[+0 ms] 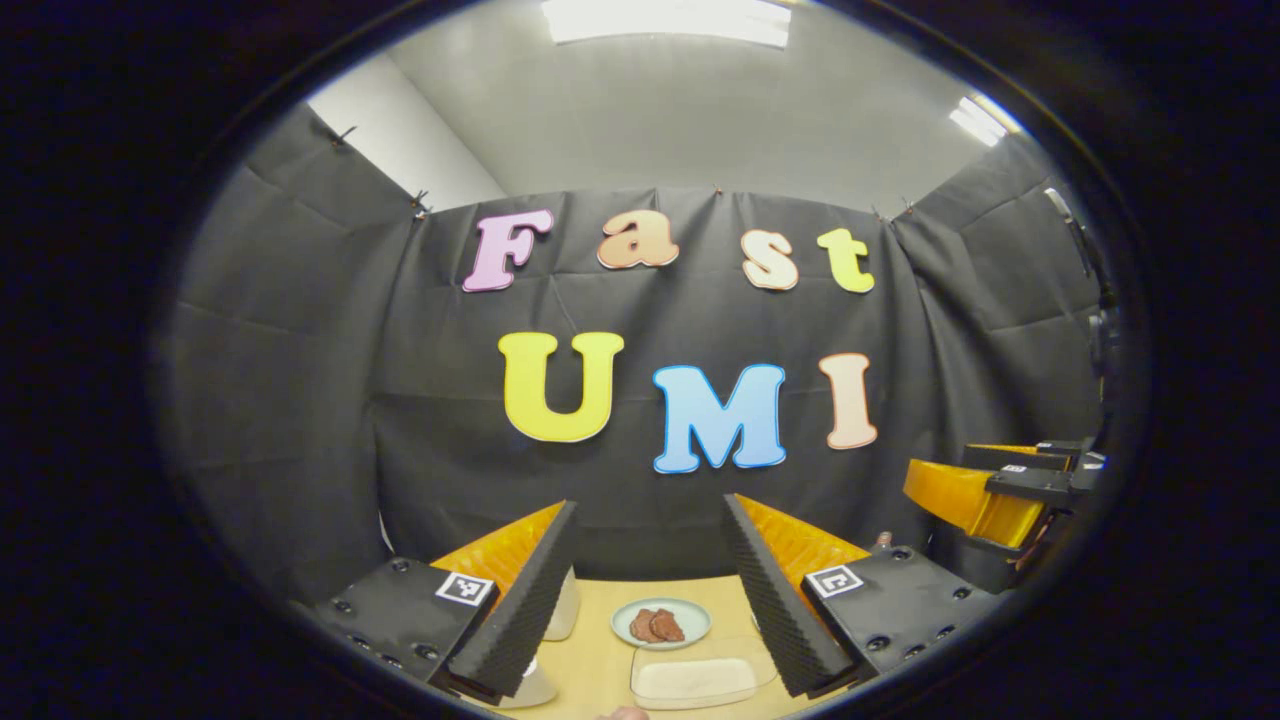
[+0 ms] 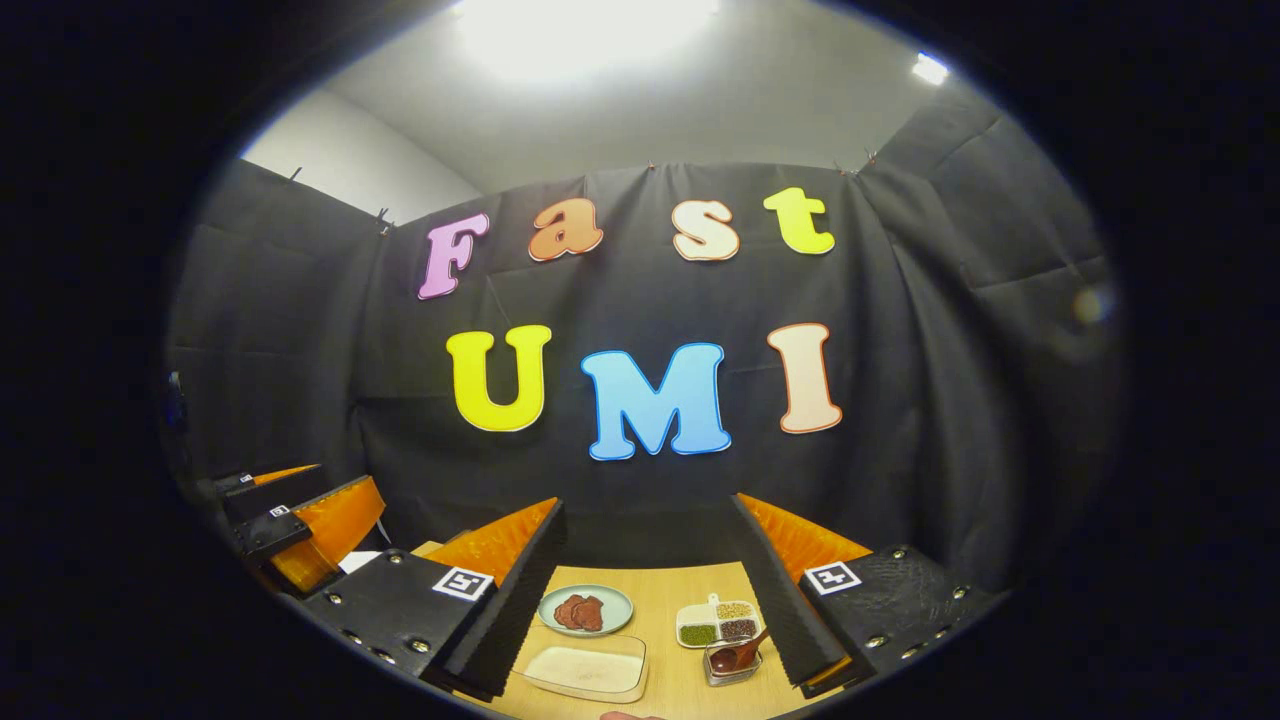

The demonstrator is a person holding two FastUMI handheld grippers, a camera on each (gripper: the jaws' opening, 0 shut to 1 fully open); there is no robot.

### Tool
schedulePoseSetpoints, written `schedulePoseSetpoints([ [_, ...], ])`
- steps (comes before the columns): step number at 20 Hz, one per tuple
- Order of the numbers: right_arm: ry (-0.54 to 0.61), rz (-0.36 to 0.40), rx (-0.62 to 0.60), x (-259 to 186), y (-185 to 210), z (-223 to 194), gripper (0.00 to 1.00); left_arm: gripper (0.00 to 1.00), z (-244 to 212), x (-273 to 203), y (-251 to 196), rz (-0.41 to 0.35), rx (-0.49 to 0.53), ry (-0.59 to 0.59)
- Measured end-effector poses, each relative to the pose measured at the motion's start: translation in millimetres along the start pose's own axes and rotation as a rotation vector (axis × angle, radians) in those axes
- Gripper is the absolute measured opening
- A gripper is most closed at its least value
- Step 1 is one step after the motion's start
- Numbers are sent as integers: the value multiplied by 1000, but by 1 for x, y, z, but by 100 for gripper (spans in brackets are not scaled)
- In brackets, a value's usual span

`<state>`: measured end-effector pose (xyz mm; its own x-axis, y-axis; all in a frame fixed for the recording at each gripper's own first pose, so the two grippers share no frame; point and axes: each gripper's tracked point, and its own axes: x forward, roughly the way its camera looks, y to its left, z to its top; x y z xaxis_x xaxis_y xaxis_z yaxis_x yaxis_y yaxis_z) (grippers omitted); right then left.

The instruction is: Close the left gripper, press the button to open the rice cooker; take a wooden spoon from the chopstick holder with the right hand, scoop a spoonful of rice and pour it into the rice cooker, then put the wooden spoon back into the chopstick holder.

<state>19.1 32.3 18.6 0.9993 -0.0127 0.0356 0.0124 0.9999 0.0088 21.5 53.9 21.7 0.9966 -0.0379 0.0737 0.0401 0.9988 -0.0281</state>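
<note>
- Left tool (image 1: 640, 610): held level above the near edge of the counter (image 1: 600, 660), fingers spread wide, nothing between them. The task wants it clenched before the button press, so judged as not yet made ready.
- Right tool (image 2: 645, 600): likewise raised and released, holding nothing and touching nothing.
- Rice tray (image 2: 585, 668): clear, shallow, near centre of the counter, placed within easy scooping reach.
- Wooden spoon (image 2: 738, 655): standing tilted in a small clear holder (image 2: 730, 668) at near right, apparently the chopstick holder, handle leaning right toward the right tool's side.
- Divided dish (image 2: 718, 622): of grains, just beyond the holder.
- Plate (image 2: 585, 610): brown slices on it, far of the tray.
- Rice cooker: possibly the pale rounded body (image 1: 560, 610) behind the left finger; cannot tell.
</note>
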Motion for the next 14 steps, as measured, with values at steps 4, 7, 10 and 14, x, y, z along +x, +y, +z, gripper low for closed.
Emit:
schedulePoseSetpoints([
  [4,16,-27,-12,-10,4,-8,98,98,-9,-14,8,-14,-10,7],
  [7,15,-32,-21,-16,12,-10,98,100,-14,-21,20,-24,-44,9],
  [10,16,-19,-25,-18,20,-12,97,100,-25,-26,29,-9,-72,6],
  [14,16,-4,-23,-18,20,-9,98,98,-30,-32,37,39,-121,10],
])
